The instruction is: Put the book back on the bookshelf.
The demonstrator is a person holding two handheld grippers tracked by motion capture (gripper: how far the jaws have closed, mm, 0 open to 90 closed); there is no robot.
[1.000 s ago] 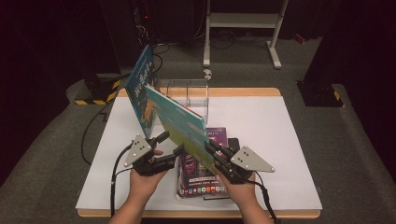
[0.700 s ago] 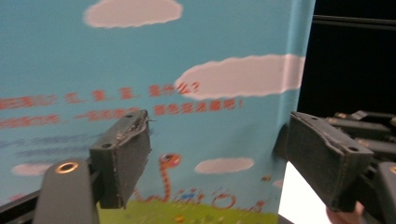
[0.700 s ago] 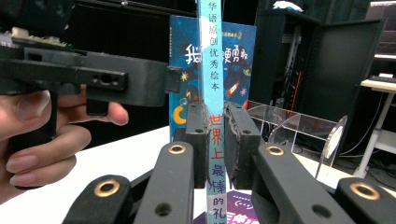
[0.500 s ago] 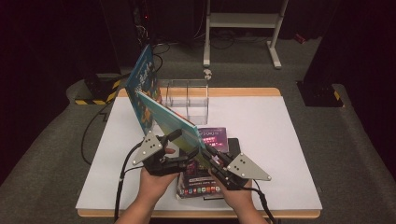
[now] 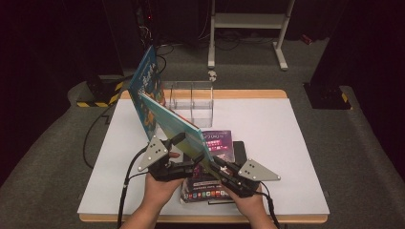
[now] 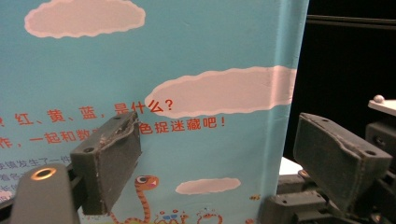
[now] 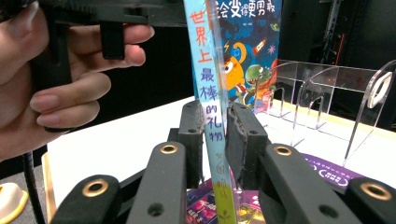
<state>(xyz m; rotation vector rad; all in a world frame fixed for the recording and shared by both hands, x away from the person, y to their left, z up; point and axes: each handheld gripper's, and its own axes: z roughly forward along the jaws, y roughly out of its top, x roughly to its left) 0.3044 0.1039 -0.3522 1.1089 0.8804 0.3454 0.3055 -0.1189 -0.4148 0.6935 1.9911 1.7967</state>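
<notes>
Sky-blue card covers the picture book (image 5: 176, 126) that you hold tilted above the white table (image 5: 286, 143), just in front of the clear acrylic rack (image 5: 191, 100). Your right gripper (image 5: 217, 167) is clamped on the book's spine near its bottom end: in the right gripper view (image 7: 215, 140) both pads press against the narrow spine with its printed characters, and nothing else sits between them. Your left gripper (image 5: 179, 143) stands beside the book on the far side from the right one, with its jaws spread wide; they have just been opening. In the left gripper view (image 6: 224, 158) the blue cover with white clouds, red lettering and a small snake lies behind the left pad, while the right pad stands clear of the book's edge, so neither pad squeezes it. Your left hand (image 7: 60, 88) shows in the right gripper view, wrapped around its handle close to the spine.

A second blue book (image 5: 145, 86) stands upright at the left end of the rack, its cover with a green dinosaur visible in the right gripper view (image 7: 247, 60). In front of the rack, under the tilted book and your grippers, a stack of flat books (image 5: 217, 143) with a purple cover on top lies on the table.
</notes>
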